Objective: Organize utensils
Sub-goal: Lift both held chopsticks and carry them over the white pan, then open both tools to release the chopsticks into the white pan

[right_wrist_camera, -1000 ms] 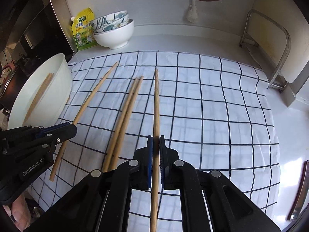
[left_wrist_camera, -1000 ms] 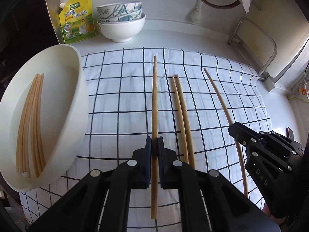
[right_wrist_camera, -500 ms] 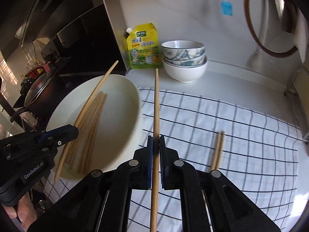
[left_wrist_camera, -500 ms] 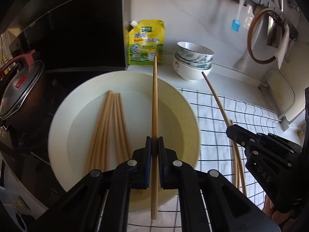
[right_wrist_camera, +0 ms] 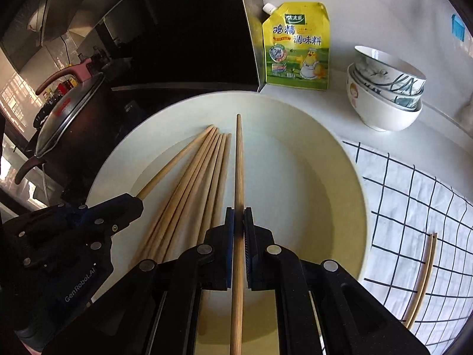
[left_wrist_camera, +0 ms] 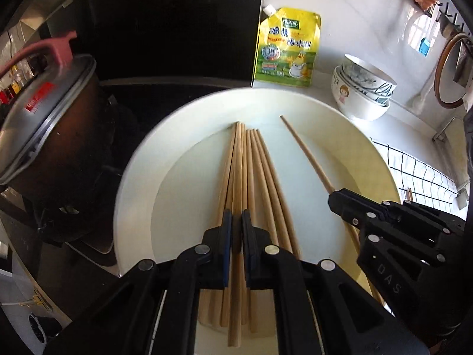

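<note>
While both grippers hang over the white bowl (left_wrist_camera: 139, 183), each pinches one chopstick.

My left gripper (left_wrist_camera: 234, 236) clamps its chopstick (left_wrist_camera: 235, 177) among the bundle (right_wrist_camera: 189, 195); my right gripper (right_wrist_camera: 239, 236) clamps another chopstick (right_wrist_camera: 239, 162) above the bowl.

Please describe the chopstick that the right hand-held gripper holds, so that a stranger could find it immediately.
Find the big white plate in front of the yellow pouch. A bundle of chopsticks lies fanned on its left half. The wanted chopstick runs just right of them, clamped in the right hand-held gripper; it alone points straight away from the camera.
</note>
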